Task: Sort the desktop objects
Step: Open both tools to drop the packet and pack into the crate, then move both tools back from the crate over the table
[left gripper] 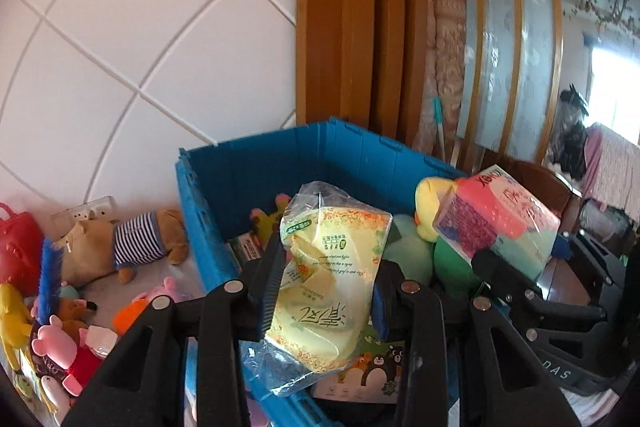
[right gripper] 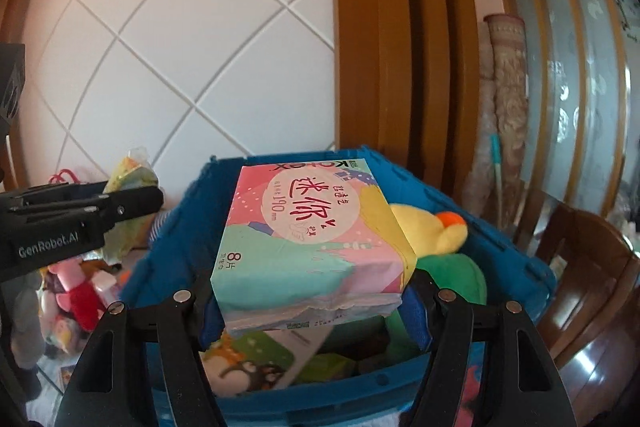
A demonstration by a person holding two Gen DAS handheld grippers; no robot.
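Above the blue crate (left gripper: 256,163), the left gripper (left gripper: 320,291) fingers clamp a yellow tissue pack (left gripper: 332,267). The right gripper (right gripper: 316,311) fingers hold a pink pad packet (right gripper: 308,239) over the same crate.

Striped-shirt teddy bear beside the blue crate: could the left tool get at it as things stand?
Probably not yet. The left tool is shut on a yellow tissue packet above the blue crate. The teddy bear itself lies uncovered outside the crate.
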